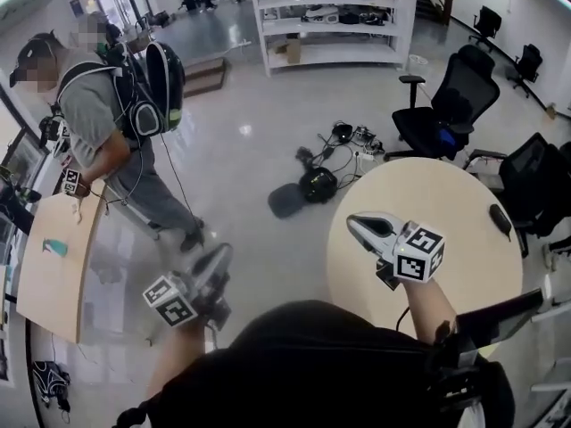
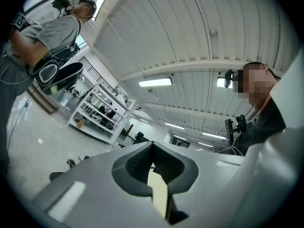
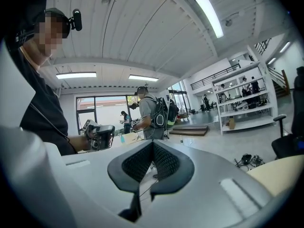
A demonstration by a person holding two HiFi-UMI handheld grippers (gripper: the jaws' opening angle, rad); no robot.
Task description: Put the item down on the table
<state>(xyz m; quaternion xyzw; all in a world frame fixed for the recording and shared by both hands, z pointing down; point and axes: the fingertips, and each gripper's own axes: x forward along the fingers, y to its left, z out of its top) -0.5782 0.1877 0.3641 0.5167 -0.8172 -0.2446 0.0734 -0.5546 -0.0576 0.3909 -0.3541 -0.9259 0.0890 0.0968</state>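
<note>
Neither gripper holds anything. My left gripper [image 1: 220,256] is shut and hangs over the floor, left of the round beige table [image 1: 446,266]. In the left gripper view its pads [image 2: 142,161] meet with nothing between them, and it looks up toward the ceiling. My right gripper [image 1: 356,225] is over the table's left edge, pointing left. It is shut too, and its pads [image 3: 164,161] touch in the right gripper view. A small dark object [image 1: 500,220] lies on the table's far right, away from both grippers.
A person with a backpack [image 1: 111,119] stands at a second beige table [image 1: 53,266] on the left. Cables and a dark bag [image 1: 318,184] lie on the floor ahead. Office chairs [image 1: 451,105] crowd the right side, and a white shelf [image 1: 330,16] stands behind.
</note>
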